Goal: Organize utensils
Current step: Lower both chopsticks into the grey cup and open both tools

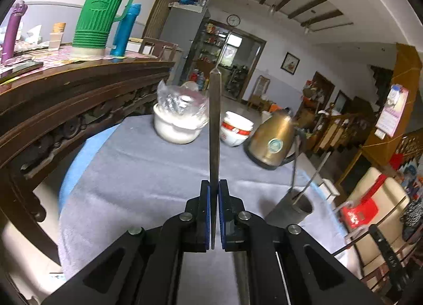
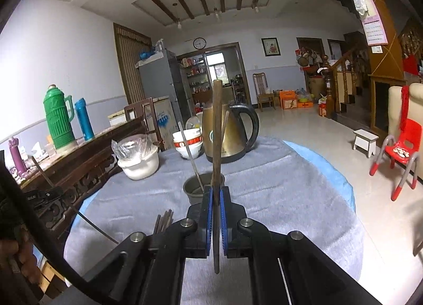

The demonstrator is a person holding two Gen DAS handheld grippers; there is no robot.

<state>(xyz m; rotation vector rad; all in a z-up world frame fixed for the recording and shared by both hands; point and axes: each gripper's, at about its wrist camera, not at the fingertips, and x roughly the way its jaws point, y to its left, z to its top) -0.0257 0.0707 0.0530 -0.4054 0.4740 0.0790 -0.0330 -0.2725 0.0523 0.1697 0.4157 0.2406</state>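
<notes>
My left gripper [image 1: 214,188] is shut on a metal chopstick [image 1: 214,120] that points up and away. My right gripper [image 2: 216,194] is shut on a brown wooden chopstick [image 2: 217,130], held just in front of the grey metal utensil cup [image 2: 194,191]. The cup also shows in the left wrist view [image 1: 296,208] to the right, with two metal chopsticks [image 1: 312,178] standing in it. Several brown chopsticks [image 2: 164,221] lie on the grey cloth [image 2: 277,199] left of my right gripper. My left gripper shows in the right wrist view [image 2: 46,195] at the left, holding the metal chopstick [image 2: 92,225].
A gold kettle [image 1: 272,141], a stack of red-and-white bowls [image 1: 235,130] and a white pot with a plastic bag [image 1: 177,125] stand at the back of the table. A dark wooden sideboard [image 1: 66,98] with a green thermos [image 1: 103,14] is on the left. A red chair [image 2: 401,151] stands on the right.
</notes>
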